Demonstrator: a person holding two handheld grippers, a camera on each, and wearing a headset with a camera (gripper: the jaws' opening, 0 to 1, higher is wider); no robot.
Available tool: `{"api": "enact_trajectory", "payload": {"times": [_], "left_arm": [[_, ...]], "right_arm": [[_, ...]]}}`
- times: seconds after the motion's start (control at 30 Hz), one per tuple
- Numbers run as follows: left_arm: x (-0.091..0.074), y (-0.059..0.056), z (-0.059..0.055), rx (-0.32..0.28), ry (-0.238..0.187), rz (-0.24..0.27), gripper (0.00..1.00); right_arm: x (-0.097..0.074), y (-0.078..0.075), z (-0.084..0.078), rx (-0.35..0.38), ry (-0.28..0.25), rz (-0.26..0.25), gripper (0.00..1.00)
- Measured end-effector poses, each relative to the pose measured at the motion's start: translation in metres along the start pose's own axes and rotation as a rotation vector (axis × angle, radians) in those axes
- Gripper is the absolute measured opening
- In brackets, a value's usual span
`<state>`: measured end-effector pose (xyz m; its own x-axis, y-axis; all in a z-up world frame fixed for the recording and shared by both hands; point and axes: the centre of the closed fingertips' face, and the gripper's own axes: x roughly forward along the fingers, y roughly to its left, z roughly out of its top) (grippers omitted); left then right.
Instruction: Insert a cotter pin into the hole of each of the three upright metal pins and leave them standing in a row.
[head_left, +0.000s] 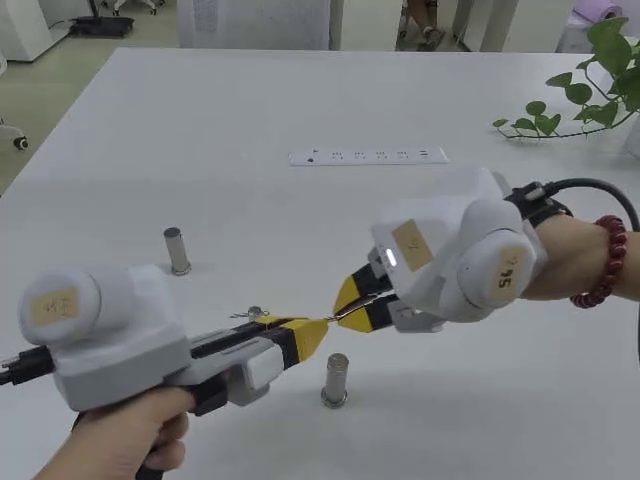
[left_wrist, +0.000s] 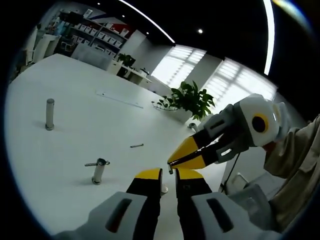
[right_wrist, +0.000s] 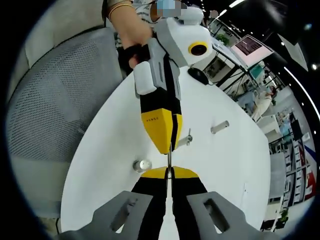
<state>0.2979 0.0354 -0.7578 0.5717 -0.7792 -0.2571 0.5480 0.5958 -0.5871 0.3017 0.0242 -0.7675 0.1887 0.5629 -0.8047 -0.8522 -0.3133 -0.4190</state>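
Note:
A thin cotter pin (head_left: 337, 318) spans the gap between my two grippers above the table. My left gripper (head_left: 318, 328) comes from the lower left and looks shut on one end; my right gripper (head_left: 345, 304) comes from the right, shut on the other end. In the right gripper view the cotter pin (right_wrist: 169, 159) runs from my right gripper (right_wrist: 170, 172) up to the left gripper's yellow tip (right_wrist: 167, 145). Three upright metal pins stand on the table: a far left pin (head_left: 177, 250), a near pin (head_left: 336, 380), and a middle pin (head_left: 256, 314) with a cotter pin through it.
A loose cotter pin (left_wrist: 136, 146) lies on the white table (head_left: 300, 110). A white power strip (head_left: 368, 156) sits farther back and a potted plant (head_left: 590, 90) stands at the far right edge. A grey mesh chair (right_wrist: 60, 100) is beside the table.

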Motion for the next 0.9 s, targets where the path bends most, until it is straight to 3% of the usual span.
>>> {"api": "enact_trajectory", "payload": {"times": [0.23, 0.9], "left_arm": [[-0.0008, -0.0015, 0.0013, -0.002, -0.011, 0.001, 0.04], [-0.0004, 0.0009, -0.0012, -0.029, 0.009, 0.025, 0.01]], "right_arm": [[-0.0002, 0.0005, 0.0014, -0.002, 0.005, -0.003, 0.03], [0.0042, 0.0015, 0.0033, -0.010, 0.022, 0.002, 0.03]]}}
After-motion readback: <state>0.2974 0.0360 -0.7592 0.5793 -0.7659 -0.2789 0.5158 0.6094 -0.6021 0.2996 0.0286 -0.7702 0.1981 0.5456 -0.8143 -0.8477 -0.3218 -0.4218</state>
